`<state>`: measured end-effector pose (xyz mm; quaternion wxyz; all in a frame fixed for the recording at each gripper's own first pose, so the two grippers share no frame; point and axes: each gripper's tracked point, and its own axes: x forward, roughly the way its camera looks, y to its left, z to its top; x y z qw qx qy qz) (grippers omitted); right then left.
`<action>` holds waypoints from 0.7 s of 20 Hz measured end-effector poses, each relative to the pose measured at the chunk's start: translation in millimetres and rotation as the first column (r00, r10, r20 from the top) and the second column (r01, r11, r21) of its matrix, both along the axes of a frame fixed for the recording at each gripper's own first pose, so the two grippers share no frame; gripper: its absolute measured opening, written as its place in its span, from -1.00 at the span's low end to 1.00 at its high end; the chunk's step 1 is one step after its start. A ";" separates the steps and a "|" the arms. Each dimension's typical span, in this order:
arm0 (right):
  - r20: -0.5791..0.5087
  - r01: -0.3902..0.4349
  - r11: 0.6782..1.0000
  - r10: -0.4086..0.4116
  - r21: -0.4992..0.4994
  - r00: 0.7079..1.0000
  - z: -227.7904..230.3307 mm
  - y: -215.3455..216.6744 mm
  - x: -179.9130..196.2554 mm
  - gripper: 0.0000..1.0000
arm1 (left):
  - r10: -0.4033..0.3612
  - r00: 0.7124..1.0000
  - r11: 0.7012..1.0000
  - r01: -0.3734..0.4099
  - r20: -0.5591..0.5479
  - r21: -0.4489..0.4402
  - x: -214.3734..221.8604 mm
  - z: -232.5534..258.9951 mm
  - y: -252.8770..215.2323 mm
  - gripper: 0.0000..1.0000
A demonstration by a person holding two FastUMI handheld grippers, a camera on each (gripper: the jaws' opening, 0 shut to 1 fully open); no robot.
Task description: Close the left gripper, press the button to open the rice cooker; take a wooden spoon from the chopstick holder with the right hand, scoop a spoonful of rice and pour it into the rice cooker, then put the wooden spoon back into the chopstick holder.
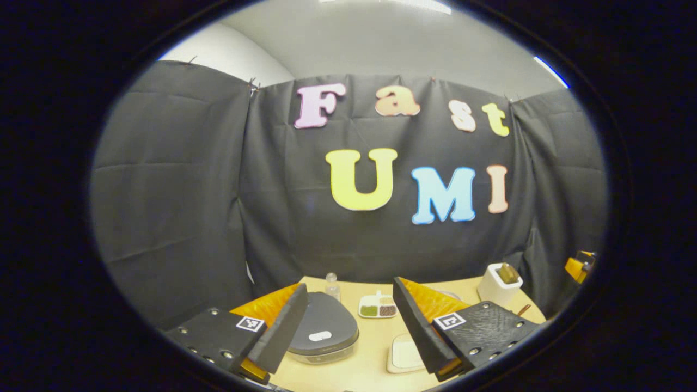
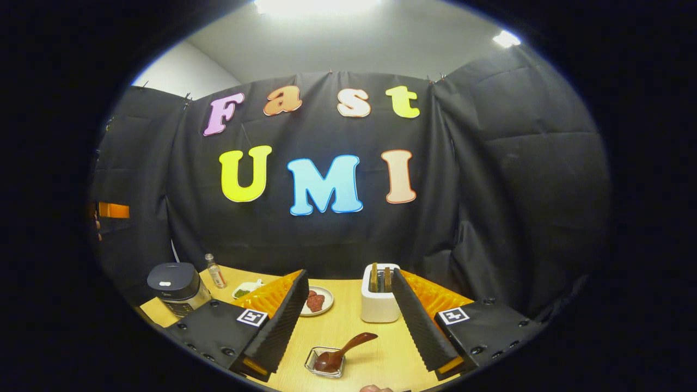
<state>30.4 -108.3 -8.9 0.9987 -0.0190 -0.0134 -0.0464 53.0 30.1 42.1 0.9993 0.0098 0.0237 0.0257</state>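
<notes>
Rice cooker lid down, label unreadable, both grippers' fingers released, grasping nothing.

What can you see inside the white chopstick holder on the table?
Two wooden handles stand upright in the white chopstick holder, their tops poking above its rim. Their lower ends are hidden by the holder's walls.

Rice cooker sat far left of the claw, chopstick holder ahead between its fingers, wooden spoon nearer, resting in a small dish.
</notes>
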 end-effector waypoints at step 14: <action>0.047 0.068 0.997 -0.069 0.035 0.996 42.5 10.0 -77.3 0.95 | -0.014 0.999 0.999 0.012 0.051 0.042 -87.2 -24.7 9.6 0.94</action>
